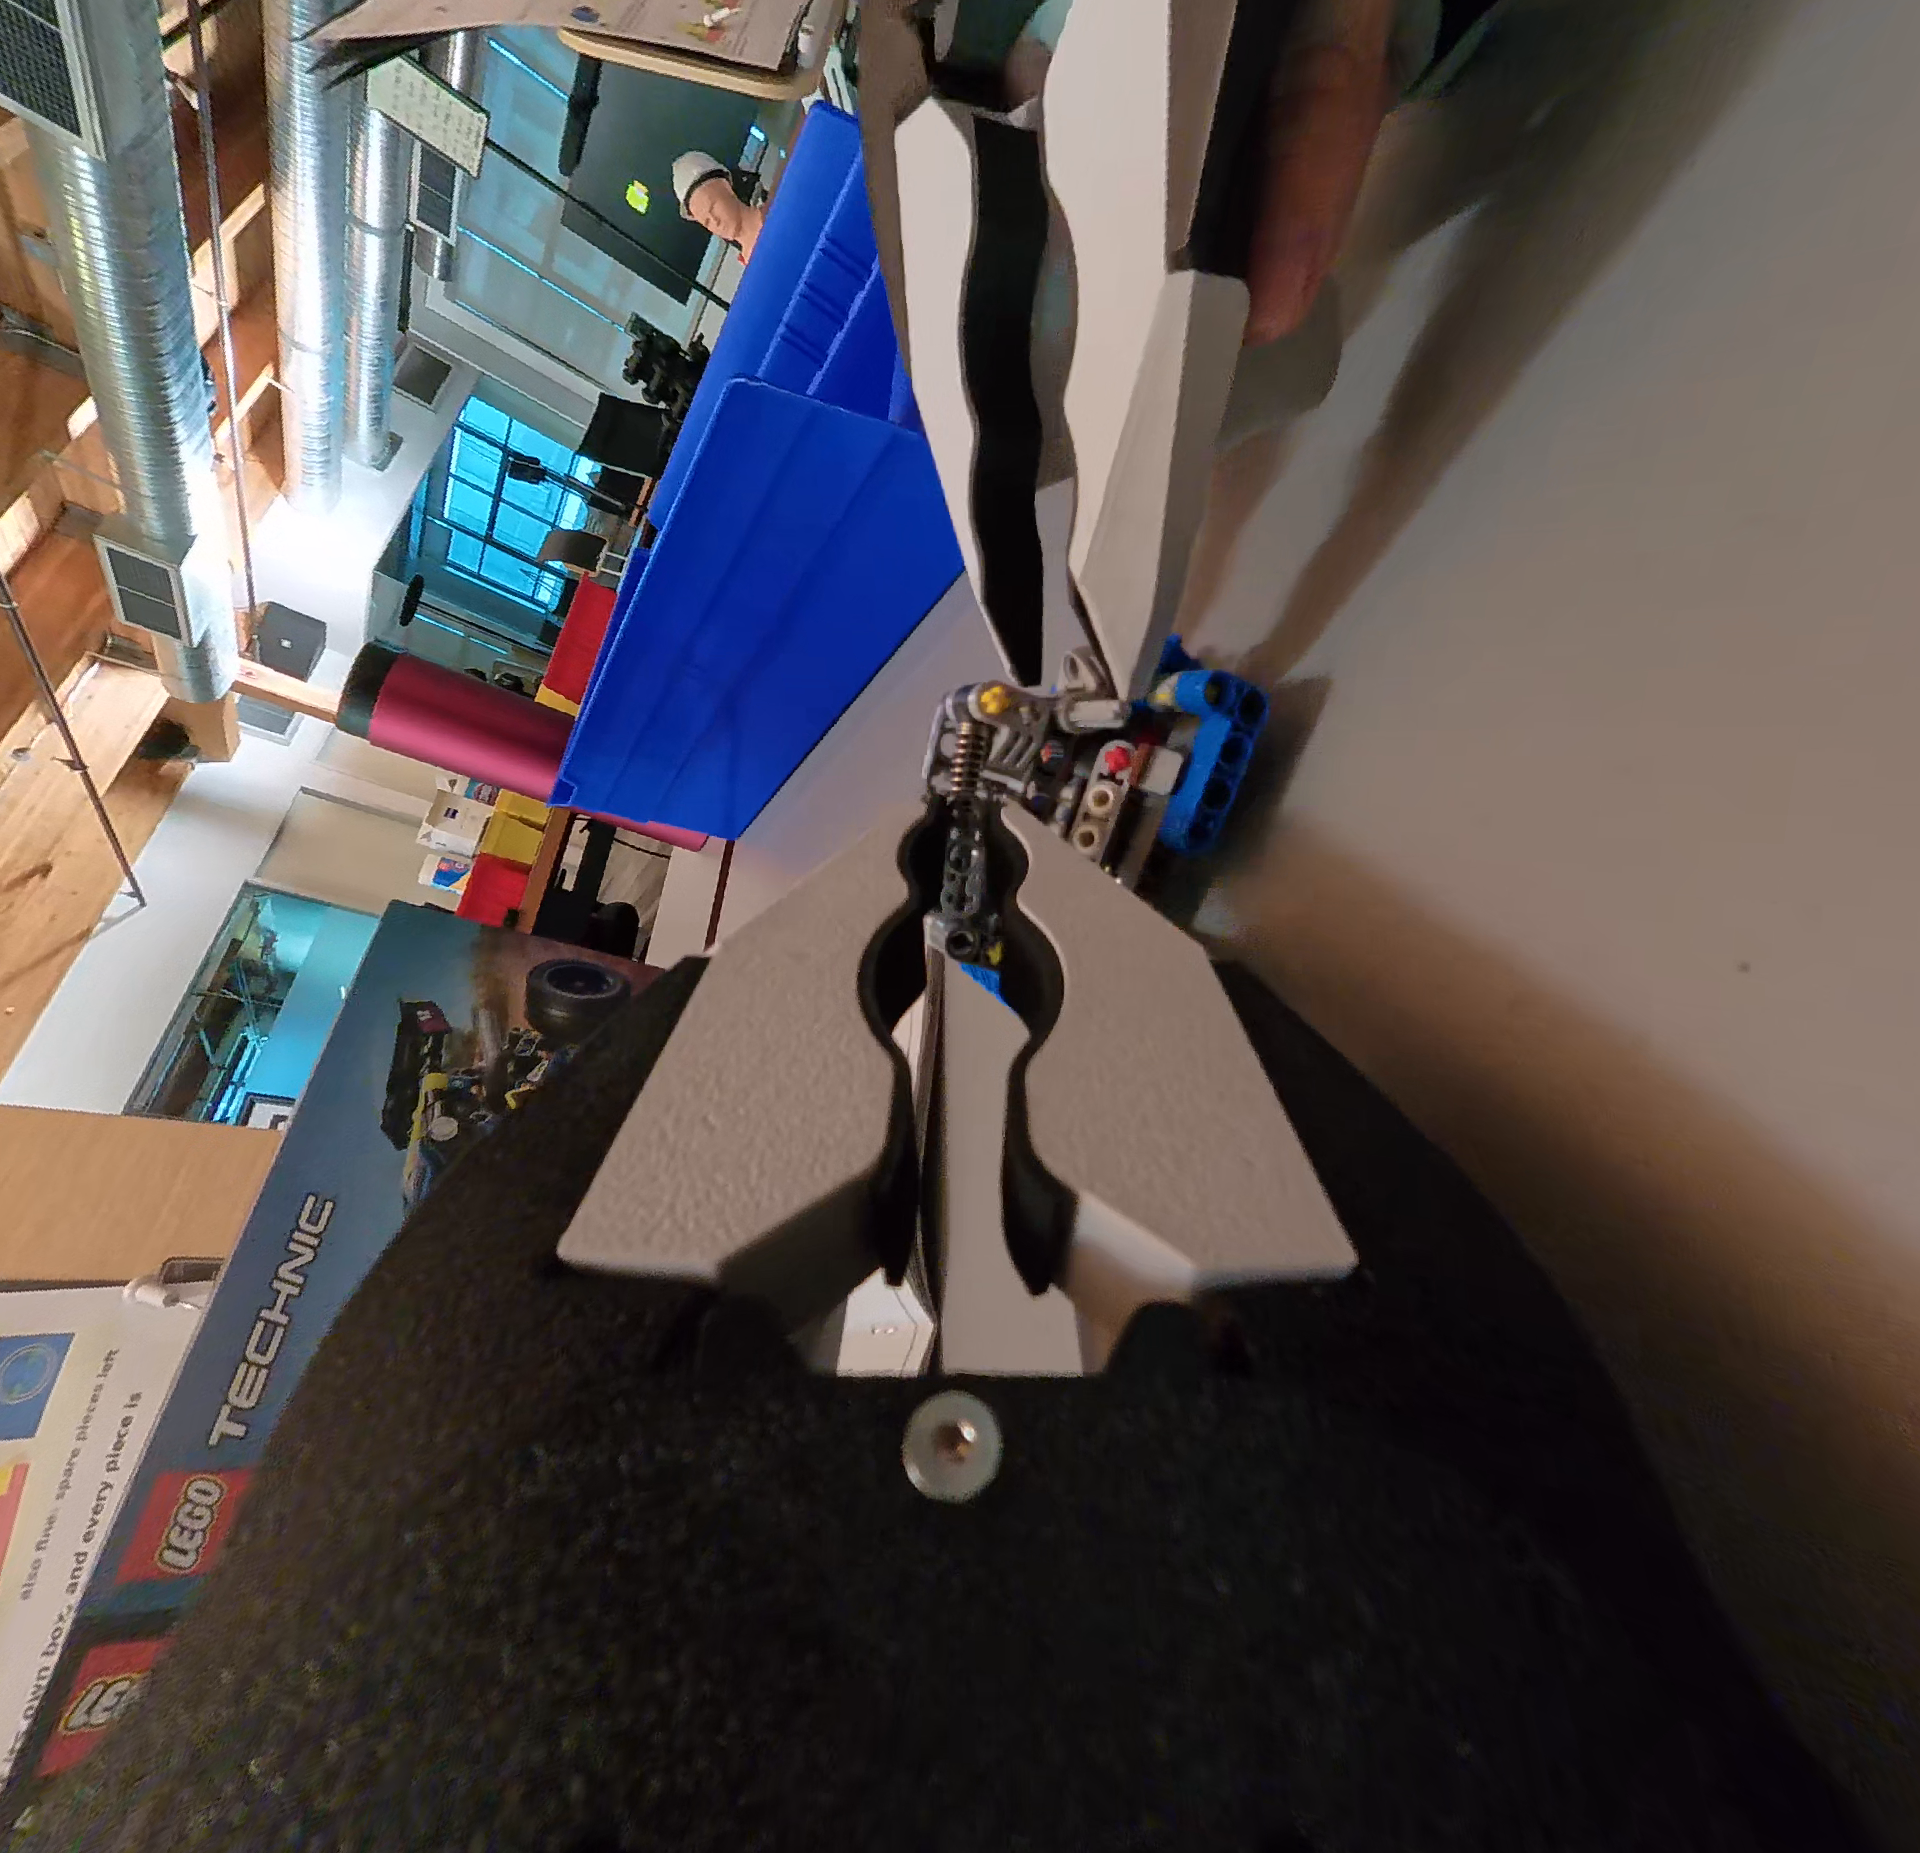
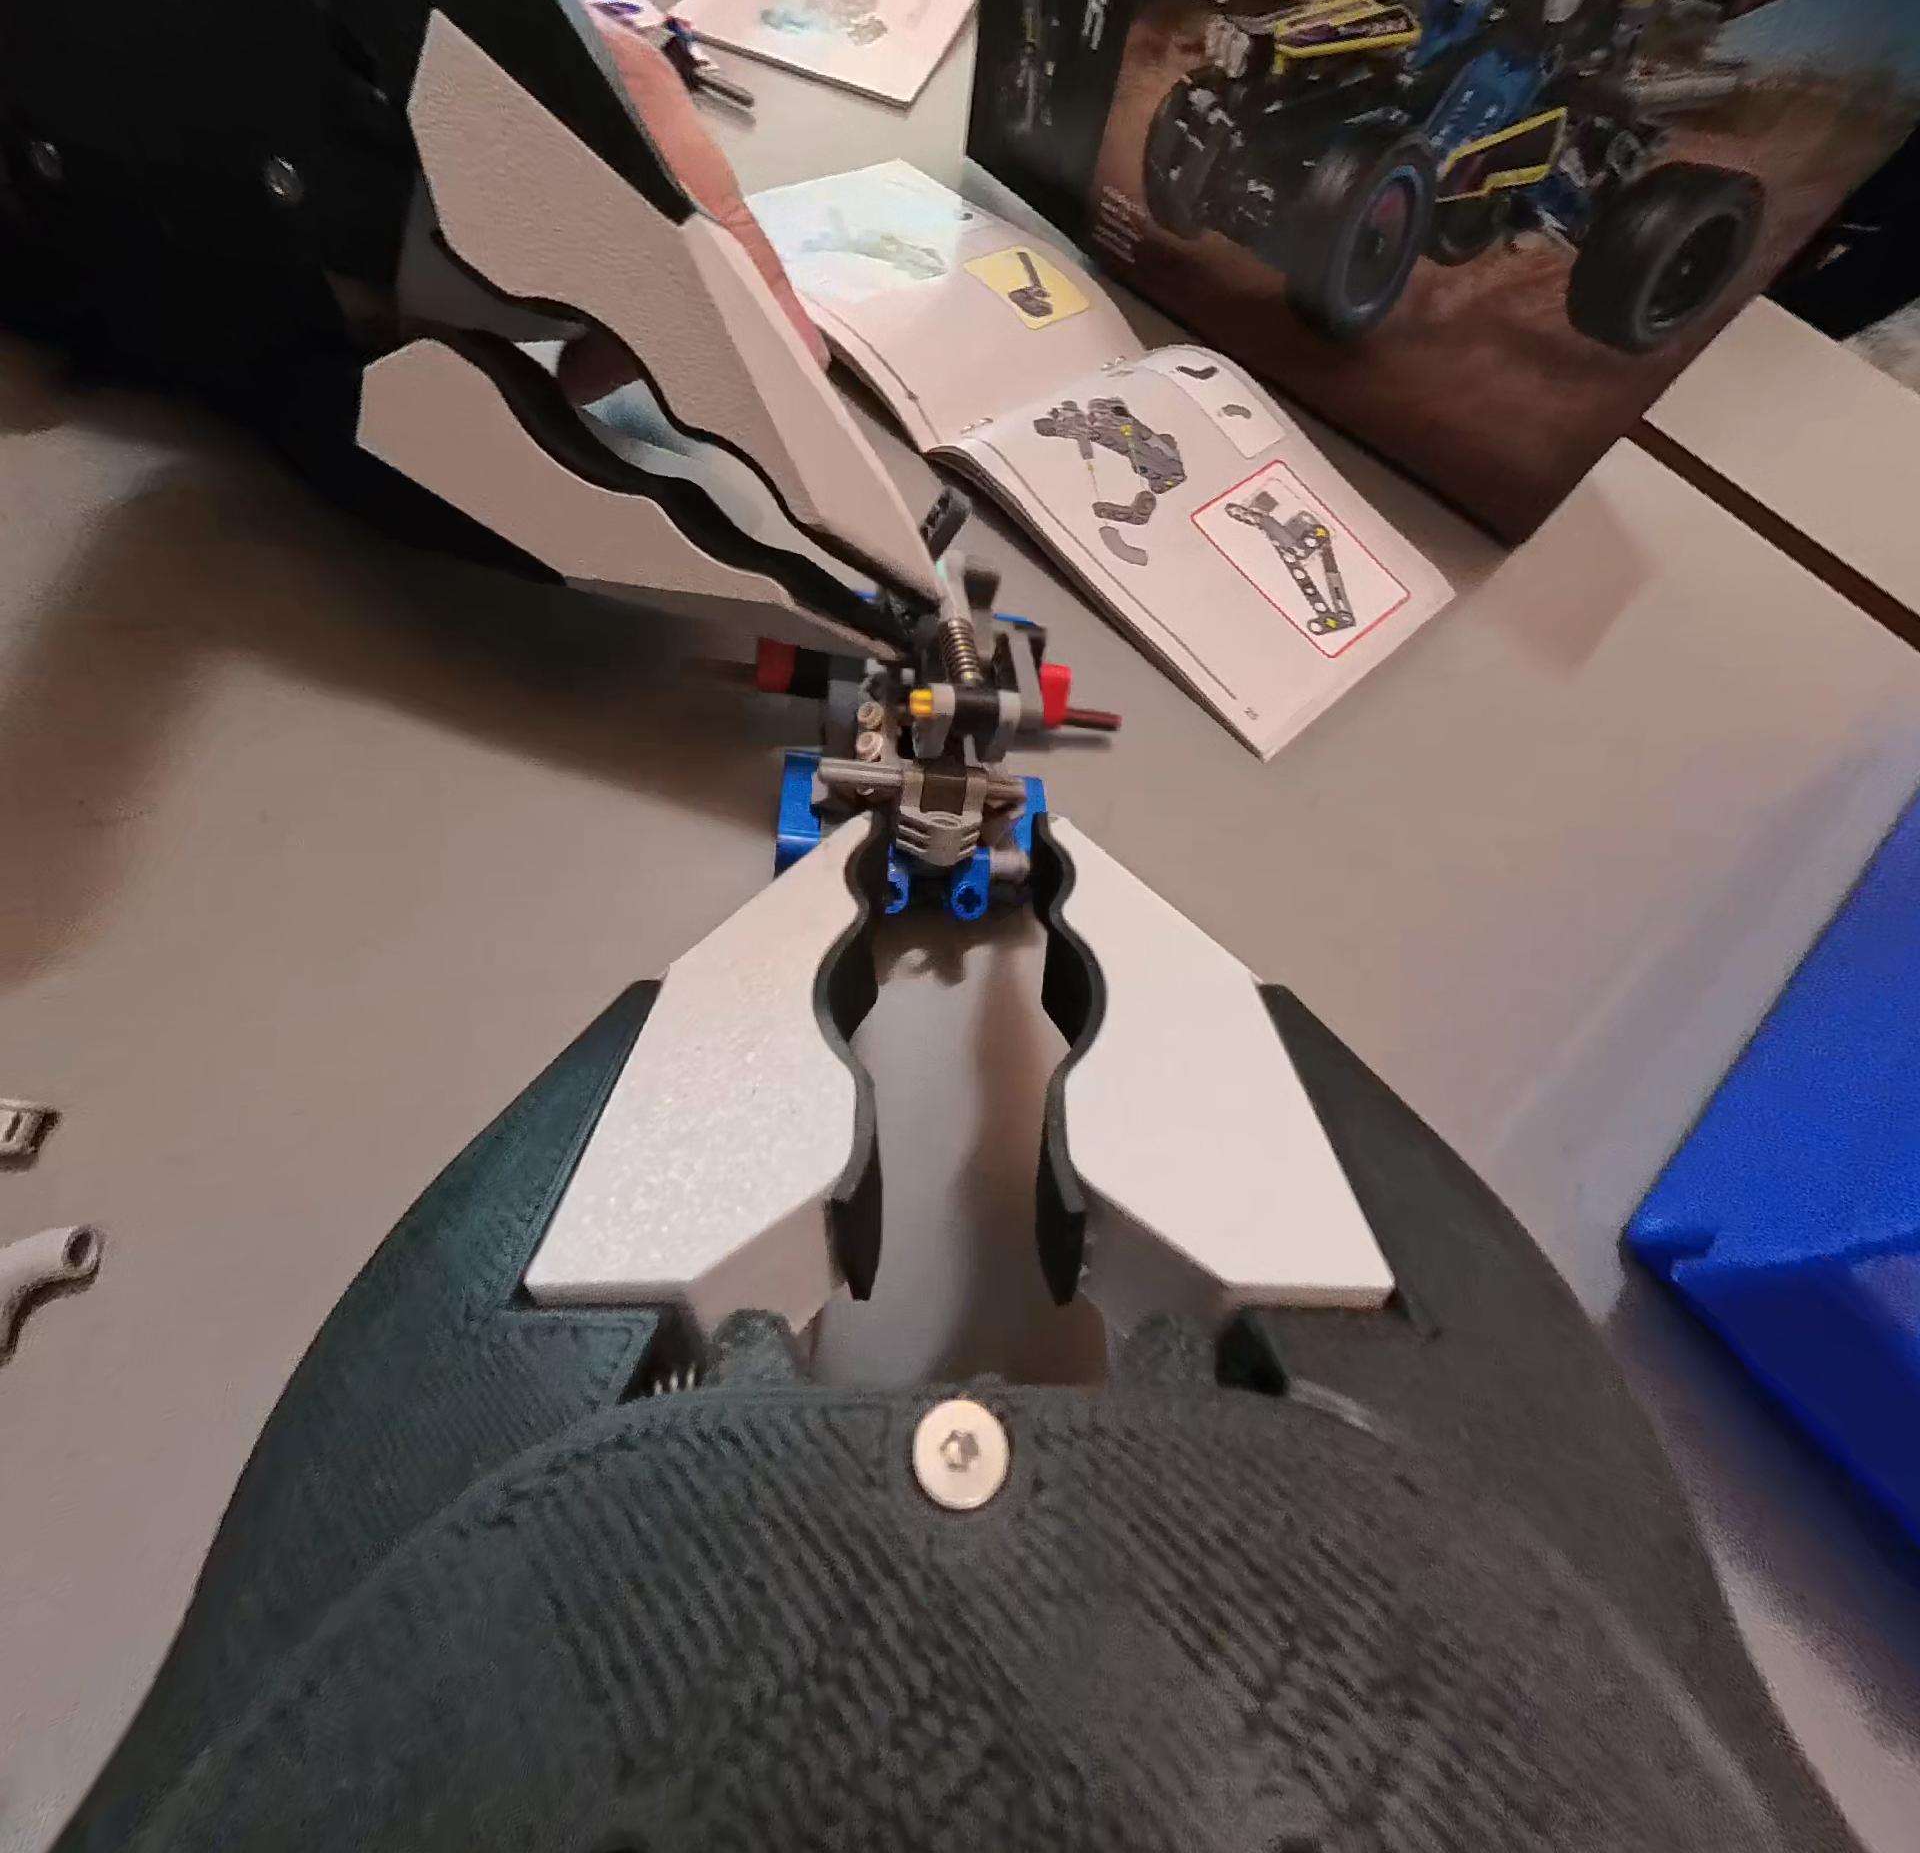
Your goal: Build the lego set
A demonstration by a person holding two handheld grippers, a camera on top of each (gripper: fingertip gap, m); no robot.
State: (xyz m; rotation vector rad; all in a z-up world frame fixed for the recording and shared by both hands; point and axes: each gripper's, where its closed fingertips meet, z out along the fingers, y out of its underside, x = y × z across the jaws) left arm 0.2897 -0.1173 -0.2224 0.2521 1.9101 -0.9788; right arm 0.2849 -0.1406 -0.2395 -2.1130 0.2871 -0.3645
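My left gripper (image 1: 961,868) is nearly closed, pads clamped on a thin dark grey beam (image 1: 964,873) that sticks out of the brick assembly (image 2: 925,754). The assembly sits on the grey table (image 2: 416,868), blue frame at its base. My right gripper (image 2: 951,868) is part open, fingertips either side of the blue end of the assembly; I can't tell if the pads press it. Open instruction booklet (image 2: 1195,515) and the set box (image 2: 1455,162) lie beyond, blue bin (image 2: 1818,1180) to the right.
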